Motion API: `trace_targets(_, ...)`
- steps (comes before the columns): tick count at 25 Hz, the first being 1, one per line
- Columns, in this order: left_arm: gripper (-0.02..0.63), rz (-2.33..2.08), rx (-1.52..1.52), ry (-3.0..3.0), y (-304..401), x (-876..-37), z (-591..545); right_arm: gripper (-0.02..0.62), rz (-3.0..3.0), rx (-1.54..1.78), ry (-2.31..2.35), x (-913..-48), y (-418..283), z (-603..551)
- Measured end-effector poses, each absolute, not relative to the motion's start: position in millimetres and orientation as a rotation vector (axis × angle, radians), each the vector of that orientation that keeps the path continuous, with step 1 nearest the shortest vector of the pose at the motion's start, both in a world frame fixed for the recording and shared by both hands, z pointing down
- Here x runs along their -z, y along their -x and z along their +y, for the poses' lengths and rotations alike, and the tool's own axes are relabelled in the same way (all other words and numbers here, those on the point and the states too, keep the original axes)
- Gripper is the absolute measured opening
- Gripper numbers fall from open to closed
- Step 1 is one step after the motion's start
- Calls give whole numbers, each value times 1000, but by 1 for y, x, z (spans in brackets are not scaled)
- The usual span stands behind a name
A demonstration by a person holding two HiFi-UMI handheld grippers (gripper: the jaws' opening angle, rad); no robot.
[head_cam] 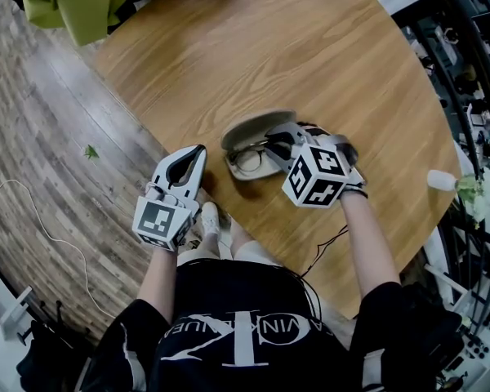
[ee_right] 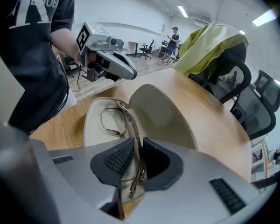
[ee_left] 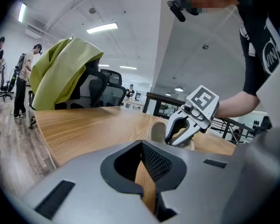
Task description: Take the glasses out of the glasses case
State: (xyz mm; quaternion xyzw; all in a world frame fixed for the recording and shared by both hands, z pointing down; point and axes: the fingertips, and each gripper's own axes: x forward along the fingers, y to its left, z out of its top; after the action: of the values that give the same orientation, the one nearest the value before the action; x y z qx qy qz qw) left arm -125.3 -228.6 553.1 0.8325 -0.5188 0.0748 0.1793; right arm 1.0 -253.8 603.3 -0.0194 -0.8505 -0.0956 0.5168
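Your right tongs (ee_right: 133,158) are pinched on the frame of the glasses (ee_right: 113,120), whose long axis runs away from you along the open glasses case (ee_right: 164,118) on the worktop (head_cam: 253,47). Your left tongs (head_cam: 198,153), closed on nothing, hover beside the case, free to steady it.

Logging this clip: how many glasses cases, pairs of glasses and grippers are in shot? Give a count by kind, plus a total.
glasses case, open: 1
glasses, pair lying in the case: 1
grippers: 2, the left gripper empty, the right gripper closed on the glasses frame
Total: 4
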Motion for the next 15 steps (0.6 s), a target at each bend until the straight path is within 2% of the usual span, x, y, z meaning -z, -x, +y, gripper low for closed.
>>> trace_targets(4,15,-1476,-209,-2332,128,-556,-226,43,-2032,276,49,-603,-1,-255)
trace_targets(15,15,-1498,-217,-2327,133,-549,-220,35,-2042,392,43,-582,3,-255)
